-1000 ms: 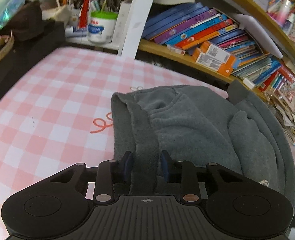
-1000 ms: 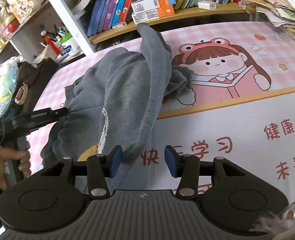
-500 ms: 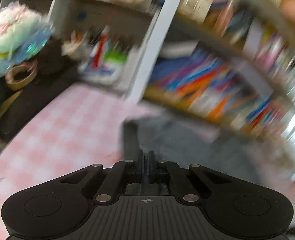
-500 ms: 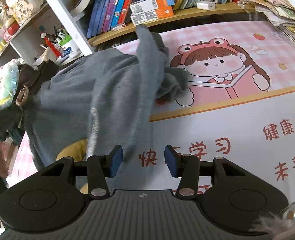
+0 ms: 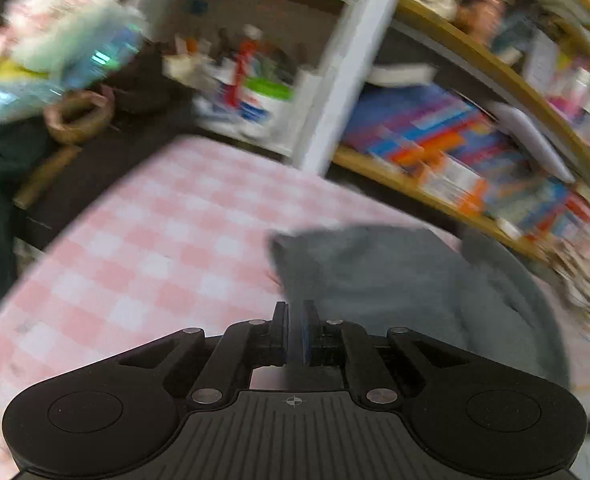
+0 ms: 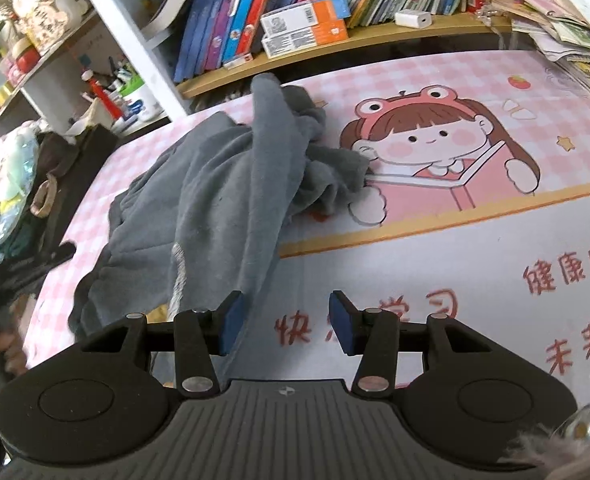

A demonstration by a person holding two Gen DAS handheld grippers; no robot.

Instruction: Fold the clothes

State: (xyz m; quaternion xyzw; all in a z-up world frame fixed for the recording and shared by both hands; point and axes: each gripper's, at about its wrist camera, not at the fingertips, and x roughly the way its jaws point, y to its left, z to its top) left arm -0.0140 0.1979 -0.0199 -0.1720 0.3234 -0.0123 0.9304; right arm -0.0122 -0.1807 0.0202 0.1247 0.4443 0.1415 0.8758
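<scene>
Pink-checked bench (image 6: 415, 92) filling the frame, bookshelf (image 6: 335, 40) along the top, grey garment (image 6: 223, 200) crumpled centre-left on the bench, right claw (image 6: 285, 320) at bottom centre with jaws apart and empty, left claw (image 5: 295, 332) pinched on the garment's edge.
</scene>
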